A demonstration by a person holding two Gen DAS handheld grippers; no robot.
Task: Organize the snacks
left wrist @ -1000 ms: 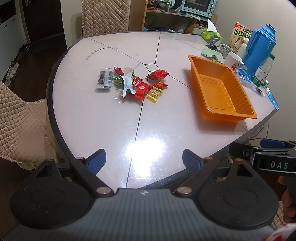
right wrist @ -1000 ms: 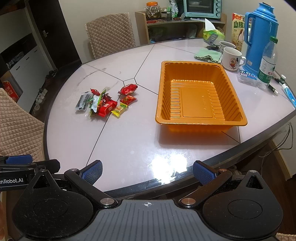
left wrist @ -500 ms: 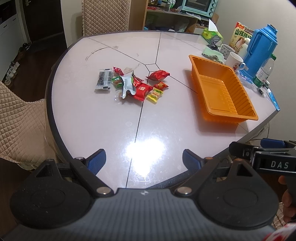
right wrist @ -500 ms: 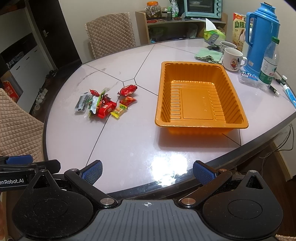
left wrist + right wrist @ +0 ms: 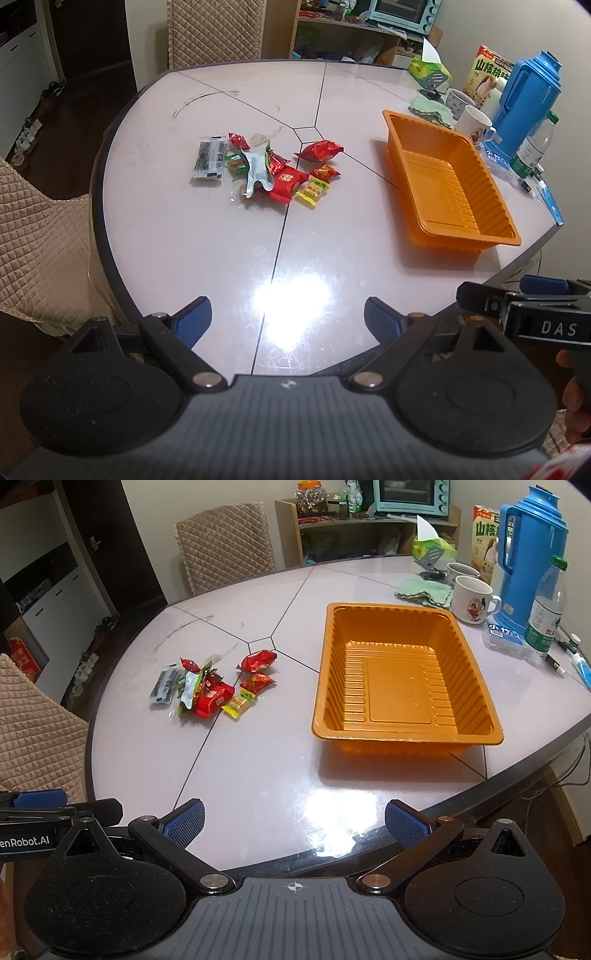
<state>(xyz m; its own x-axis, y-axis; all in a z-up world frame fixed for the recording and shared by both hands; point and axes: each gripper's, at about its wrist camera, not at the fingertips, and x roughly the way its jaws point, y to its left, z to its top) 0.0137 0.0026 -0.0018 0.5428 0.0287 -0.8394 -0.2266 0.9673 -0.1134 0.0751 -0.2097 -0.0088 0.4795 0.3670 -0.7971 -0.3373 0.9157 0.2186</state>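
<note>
Left claw (image 5: 287,319) spread wide, nothing between its blue pads (image 5: 194,320), hanging over near edge of tabletop (image 5: 184,236). Snacks (image 5: 271,168) heaped mid-tabletop: red, yellow, green and silver packets, one dark packet (image 5: 209,161) at the heap's left. Orange tray (image 5: 448,184) empty, well apart to the right. Beyond it mugs (image 5: 476,123), blue flask (image 5: 528,99), bottle (image 5: 533,149). Right claw (image 5: 524,306) partly in view at lower right edge.

Left gripper (image 5: 288,320) & right gripper (image 5: 294,819): black linkage arms, silver pivot screws, blue textured pads, ribbed grey housing; "DAS" and "enRobot.AI" lettering is seen.
</note>
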